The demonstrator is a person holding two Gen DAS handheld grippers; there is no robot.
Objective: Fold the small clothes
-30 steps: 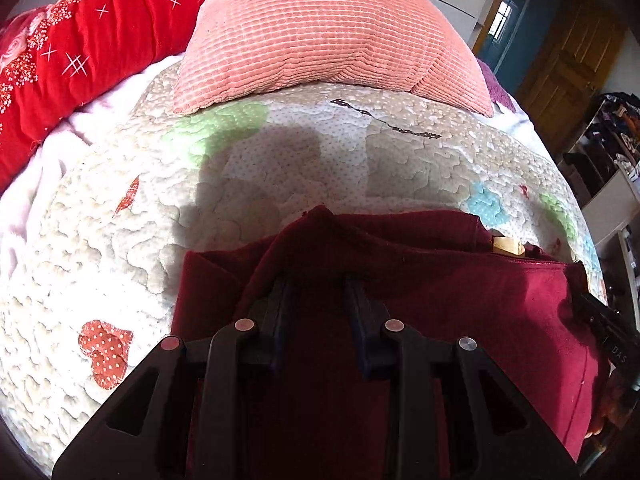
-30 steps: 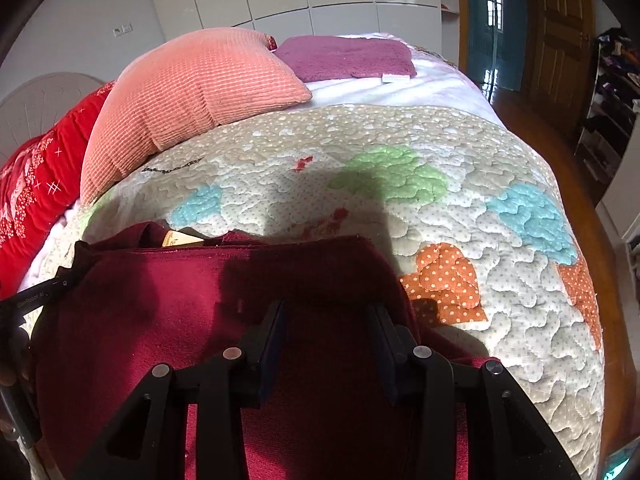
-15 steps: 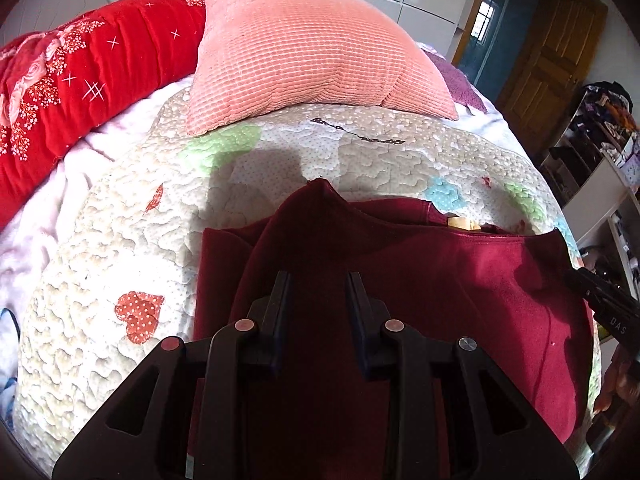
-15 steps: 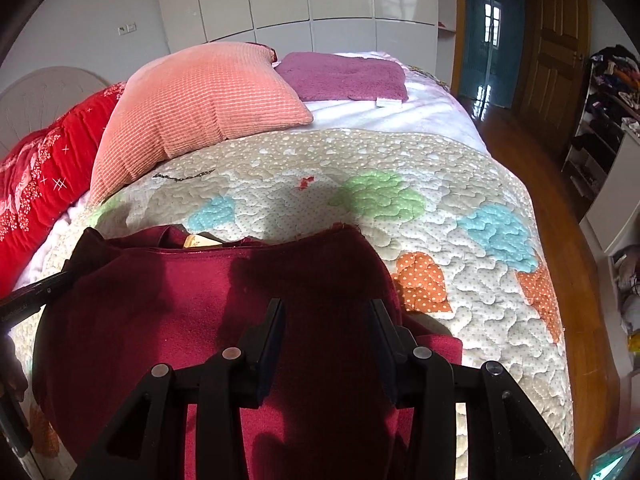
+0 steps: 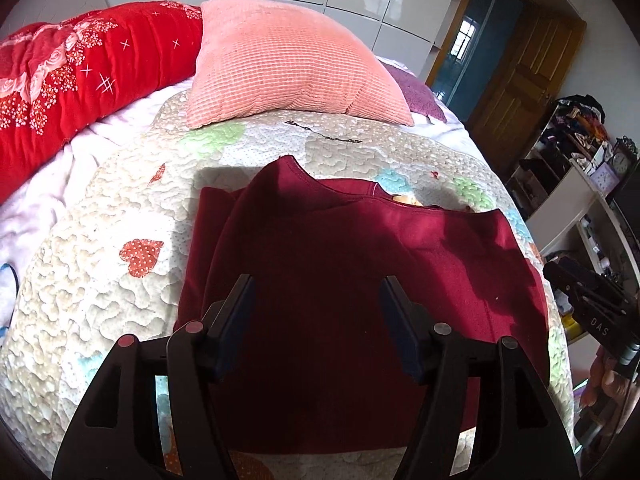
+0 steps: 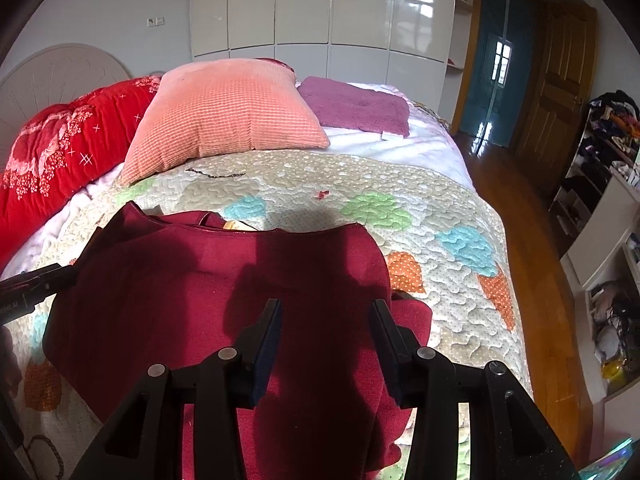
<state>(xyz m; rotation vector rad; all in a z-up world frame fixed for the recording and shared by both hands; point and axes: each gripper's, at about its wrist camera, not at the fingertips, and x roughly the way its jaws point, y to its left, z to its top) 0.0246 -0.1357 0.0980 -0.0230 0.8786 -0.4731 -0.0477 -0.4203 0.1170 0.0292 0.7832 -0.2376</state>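
Note:
A dark red garment lies folded over on the quilted bedspread; it also shows in the right wrist view. A tan label peeks out at its far edge. My left gripper hovers open and empty above the garment's left part. My right gripper hovers open and empty above its right part. The right gripper's body shows at the right edge of the left wrist view, and the left gripper's body shows at the left edge of the right wrist view.
A salmon pillow, a red blanket roll and a purple towel lie at the bed's head. Wooden floor and cluttered shelves stand to the right of the bed.
Both grippers have let go of the garment, opened wide and pulled back and up. The folded garment has dropped flat on the quilt.

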